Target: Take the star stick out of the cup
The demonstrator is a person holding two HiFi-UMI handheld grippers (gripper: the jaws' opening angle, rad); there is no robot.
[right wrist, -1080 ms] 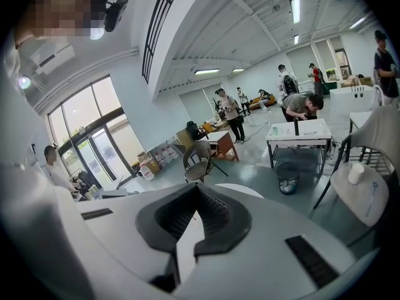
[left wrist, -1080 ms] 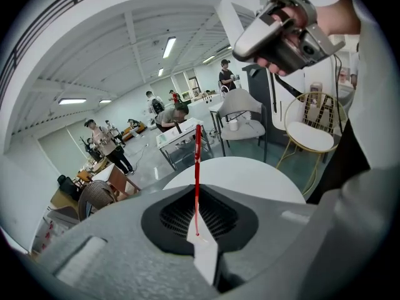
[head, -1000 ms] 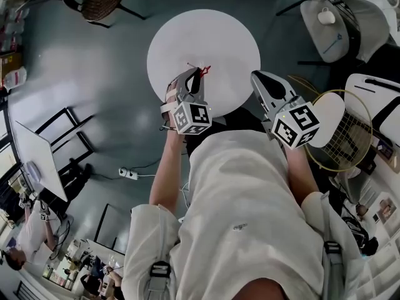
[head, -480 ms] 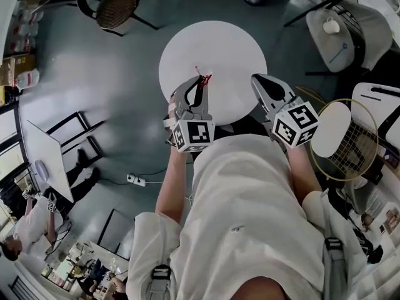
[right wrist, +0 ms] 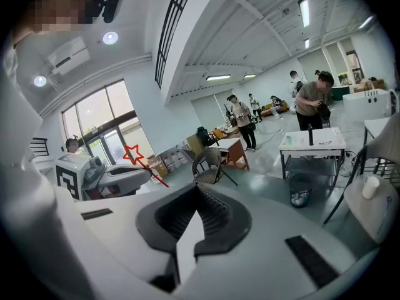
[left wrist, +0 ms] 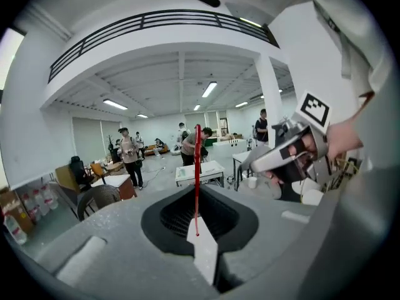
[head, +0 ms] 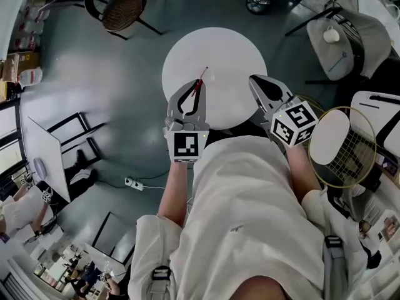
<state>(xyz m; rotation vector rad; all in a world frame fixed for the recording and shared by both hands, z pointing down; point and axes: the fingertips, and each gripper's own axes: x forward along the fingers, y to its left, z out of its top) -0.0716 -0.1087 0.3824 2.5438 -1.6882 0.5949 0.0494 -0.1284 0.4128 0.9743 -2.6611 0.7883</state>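
Note:
The star stick (left wrist: 197, 167) is a thin red rod, and my left gripper (left wrist: 197, 230) is shut on its lower end so that it stands straight up from the jaws. From the right gripper view the stick's red outlined star (right wrist: 132, 154) shows at the free end, beyond the left gripper (right wrist: 119, 177). In the head view the stick (head: 201, 80) points out over the round white table (head: 231, 55) from the left gripper (head: 195, 94). My right gripper (head: 259, 83) is held beside it, shut and with nothing in it (right wrist: 190, 220). No cup shows in any view.
A wicker chair (head: 122, 5) stands on the grey floor beyond the table. To the right are a grey seat with a white mug (head: 340, 30) and a racket (head: 347, 145). A power strip (head: 132, 183) lies on the floor at left. Several people stand far off.
The left gripper has turned so its marker cube faces the head camera, and has shifted slightly right with the stick still in it. The right gripper has hardly moved.

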